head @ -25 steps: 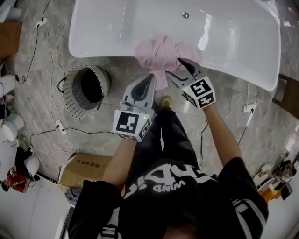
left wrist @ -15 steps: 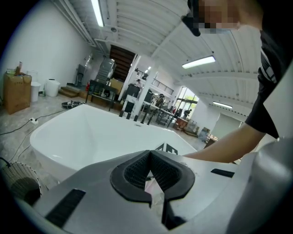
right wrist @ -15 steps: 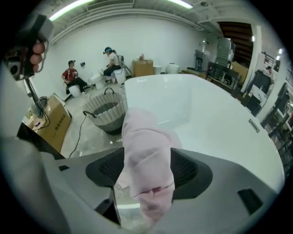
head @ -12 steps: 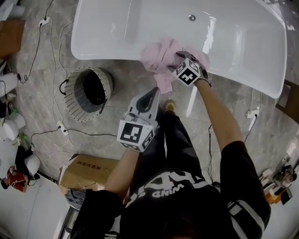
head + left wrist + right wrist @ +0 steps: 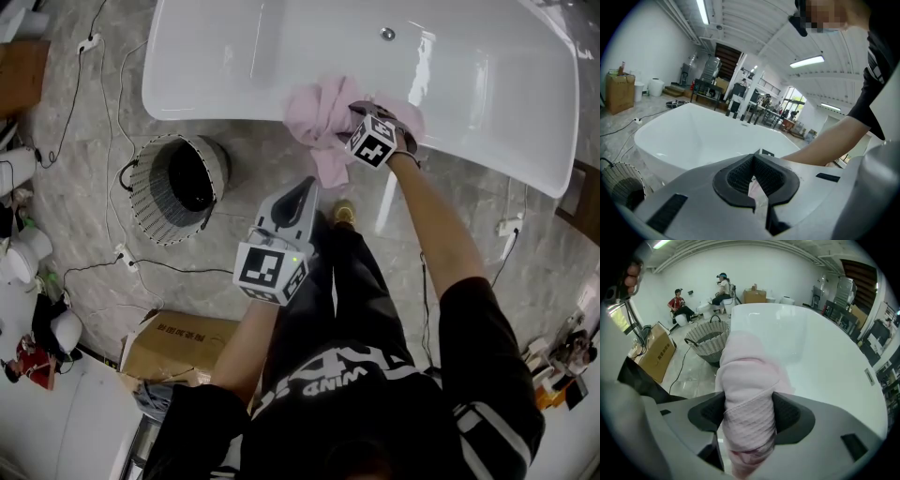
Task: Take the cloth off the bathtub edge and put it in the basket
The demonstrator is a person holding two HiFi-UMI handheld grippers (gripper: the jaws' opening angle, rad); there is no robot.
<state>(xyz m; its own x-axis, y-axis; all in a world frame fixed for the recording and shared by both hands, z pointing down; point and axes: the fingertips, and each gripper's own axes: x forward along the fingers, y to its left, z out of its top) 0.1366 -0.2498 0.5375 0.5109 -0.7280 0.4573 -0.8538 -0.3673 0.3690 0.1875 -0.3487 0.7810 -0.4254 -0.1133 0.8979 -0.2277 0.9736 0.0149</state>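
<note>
A pink cloth (image 5: 319, 111) lies bunched over the near edge of the white bathtub (image 5: 234, 56). My right gripper (image 5: 361, 114) points steeply down onto it. In the right gripper view a fold of the cloth (image 5: 747, 380) fills the gap of the right gripper (image 5: 749, 411), whose jaws have just been opening and stand wide around it. My left gripper (image 5: 305, 186) hangs above the floor in front of the tub, shut and empty; the left gripper (image 5: 752, 161) shows its tips together. The round wicker basket (image 5: 178, 183) stands on the floor to the left.
A cardboard box (image 5: 173, 342) sits on the floor near my left side. Cables (image 5: 141, 262) trail across the tiles around the basket (image 5: 710, 336). Two people (image 5: 679, 305) sit far beyond the tub. White items (image 5: 23, 253) crowd the left edge.
My right gripper has dropped and rolled from beside the cloth down onto it, so the cloth now sits between its jaws. The left gripper sank slightly.
</note>
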